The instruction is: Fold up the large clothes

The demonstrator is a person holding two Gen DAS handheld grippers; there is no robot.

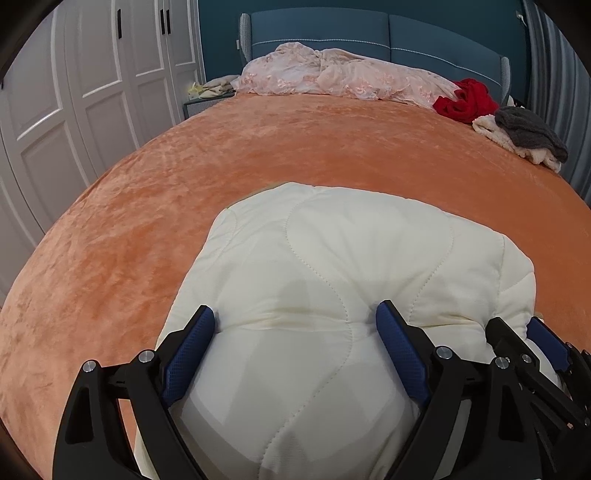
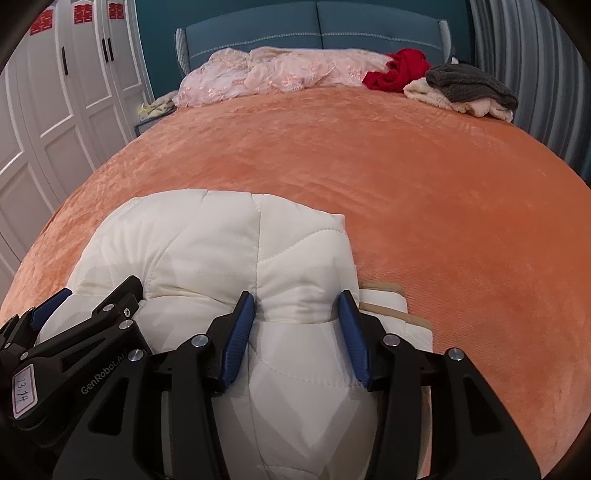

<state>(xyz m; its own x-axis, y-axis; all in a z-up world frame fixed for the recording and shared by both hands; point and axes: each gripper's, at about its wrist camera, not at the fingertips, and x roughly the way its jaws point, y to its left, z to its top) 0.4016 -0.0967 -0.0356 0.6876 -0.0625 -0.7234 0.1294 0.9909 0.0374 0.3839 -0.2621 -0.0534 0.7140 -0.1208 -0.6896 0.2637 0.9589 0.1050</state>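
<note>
Bedroom, bed (image 1: 258, 147), wardrobe (image 1: 92, 92), headboard (image 2: 317, 26)

orange bed (image 1: 258, 155) with cream quilt (image 1: 332, 251), pink bedding (image 1: 332, 77), red (image 1: 465, 99) and grey clothes (image 1: 528, 133)

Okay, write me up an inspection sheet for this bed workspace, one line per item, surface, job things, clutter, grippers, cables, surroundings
Surface: orange plush bedspread, mostly bare in the middle.
Job's things: cream quilted garment, bunched into a thick bundle at the near edge; a tan-edged layer shows under its right side.
Clutter: pink lace bedding, red garment, grey and cream pile, all at the headboard end.
Grippers: left gripper straddles a wide bulge of the bundle, pads pressing into it; right gripper pinches a narrower fold beside it.
Cables: nothing seen.
Surroundings: blue headboard, white wardrobe doors, grey curtain.
</note>
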